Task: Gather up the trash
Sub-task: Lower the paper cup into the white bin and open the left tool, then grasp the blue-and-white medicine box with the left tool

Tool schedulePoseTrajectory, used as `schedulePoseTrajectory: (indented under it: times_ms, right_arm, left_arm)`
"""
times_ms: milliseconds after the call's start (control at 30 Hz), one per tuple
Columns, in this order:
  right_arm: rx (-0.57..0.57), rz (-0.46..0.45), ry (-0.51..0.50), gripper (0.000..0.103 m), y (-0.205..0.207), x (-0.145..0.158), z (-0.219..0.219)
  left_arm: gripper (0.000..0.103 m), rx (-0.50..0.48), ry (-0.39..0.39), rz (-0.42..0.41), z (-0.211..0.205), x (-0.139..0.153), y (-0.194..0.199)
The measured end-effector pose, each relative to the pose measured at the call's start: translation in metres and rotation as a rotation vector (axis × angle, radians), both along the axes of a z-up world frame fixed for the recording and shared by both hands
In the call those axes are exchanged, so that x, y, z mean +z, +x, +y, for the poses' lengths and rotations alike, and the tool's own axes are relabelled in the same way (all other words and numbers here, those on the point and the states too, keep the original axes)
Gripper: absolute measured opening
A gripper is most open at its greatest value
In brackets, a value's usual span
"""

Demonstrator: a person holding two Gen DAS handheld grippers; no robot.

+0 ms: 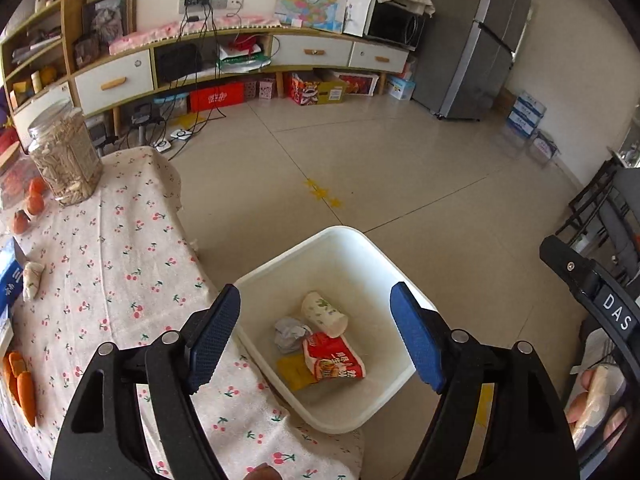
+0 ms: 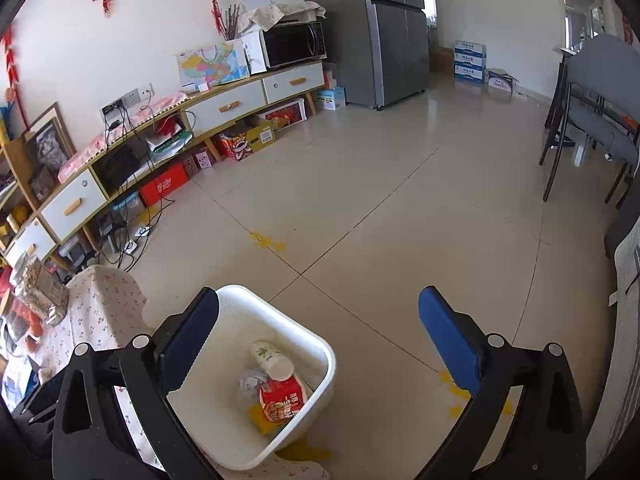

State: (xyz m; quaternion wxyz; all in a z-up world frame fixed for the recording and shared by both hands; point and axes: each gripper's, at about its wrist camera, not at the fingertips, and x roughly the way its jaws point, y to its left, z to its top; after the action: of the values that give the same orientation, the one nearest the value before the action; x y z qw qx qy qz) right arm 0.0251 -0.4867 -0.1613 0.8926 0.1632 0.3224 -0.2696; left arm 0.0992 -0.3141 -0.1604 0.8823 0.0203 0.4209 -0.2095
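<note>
Four pieces of trash lie in the white bin (image 1: pixel 352 240): a paper cup (image 1: pixel 323 314) on its side at the far end, a grey crumpled wad (image 1: pixel 290 334) to its left, a red snack wrapper (image 1: pixel 334 360) nearer, and a yellow packet (image 1: pixel 294 372) partly under the wrapper. The bin stands on the tiled floor (image 1: pixel 400 168), just beside the right edge of the table, whose cherry-print cloth (image 1: pixel 120 248) hangs down next to it. Both grippers hover above the bin with nothing between their fingers. The left gripper (image 1: pixel 316 336) has its blue pads wide apart, one over the cloth's edge and one over the bin's right rim. The right gripper (image 2: pixel 320 344) is spread just as wide, its left finger over the bin's near-left wall and its right finger over bare floor. On the table, at the far left, stands a clear jar (image 1: pixel 66 152) of pale sticks, with orange fruit (image 1: pixel 34 200) near it, carrots (image 1: pixel 22 384) at the near left edge, and a small crumpled white piece (image 1: pixel 32 280) lying on the cloth. A long cabinet (image 1: pixel 240 56) runs along the far wall, with a grey fridge (image 1: pixel 472 36) to its right.
</note>
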Motion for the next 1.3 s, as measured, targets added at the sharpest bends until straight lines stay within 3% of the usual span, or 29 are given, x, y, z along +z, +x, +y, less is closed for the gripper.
schedulePoseTrajectory:
  times_ms: [267,500,800,1000,1167,1300]
  right_arm:
    - [0.134,-0.025,-0.103,0.096,0.024,0.013,0.069]
    - [0.267,-0.032,-0.195,0.096,0.038,0.017,0.133]
    - [0.408,-0.015,-0.231,0.096,0.057,0.012,0.205]
    - [0.501,0.012,-0.237,0.096,0.069,0.003,0.253]
    - [0.591,0.043,-0.236,0.096,0.078,-0.005,0.288]
    - [0.666,0.068,-0.203,0.096,0.088,-0.013,0.308]
  left_arm:
    - [0.077,0.122,0.058,-0.107,0.071,0.021,0.0]
    - [0.081,0.255,0.089,-0.115,0.143,0.024,0.005]
    - [0.081,0.394,0.13,-0.077,0.229,0.007,0.007]
    - [0.083,0.416,0.214,-0.01,0.28,-0.007,0.021]
    - [0.085,0.335,0.331,0.114,0.315,-0.029,0.045]
    - [0.085,0.29,0.359,0.237,0.342,-0.047,0.068]
